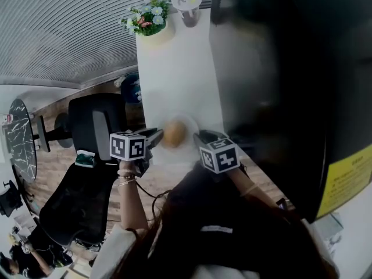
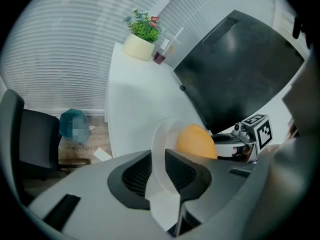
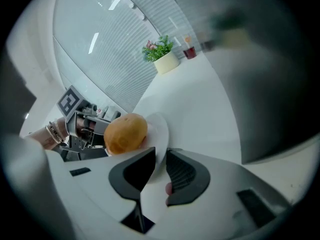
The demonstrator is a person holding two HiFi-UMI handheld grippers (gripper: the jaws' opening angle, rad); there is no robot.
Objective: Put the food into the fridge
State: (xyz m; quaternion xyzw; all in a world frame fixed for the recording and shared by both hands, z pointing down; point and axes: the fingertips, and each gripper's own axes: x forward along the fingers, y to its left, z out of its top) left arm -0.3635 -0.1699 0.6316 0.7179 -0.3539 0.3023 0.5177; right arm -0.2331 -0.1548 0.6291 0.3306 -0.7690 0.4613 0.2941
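Round golden-brown bun (image 1: 174, 132), smooth and matte, on small white plate (image 3: 159, 129) at near end of tabletop (image 1: 174, 74). Flanked by both grippers: left gripper (image 2: 159, 166) clamped on plate's left rim, right gripper (image 3: 161, 156) clamped on its right rim, bun just past both tips.

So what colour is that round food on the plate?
The food is golden brown; right gripper view.

The bun (image 1: 173, 133) and its plate (image 1: 190, 129) are blurred, the black fridge (image 1: 279, 97) smeared.
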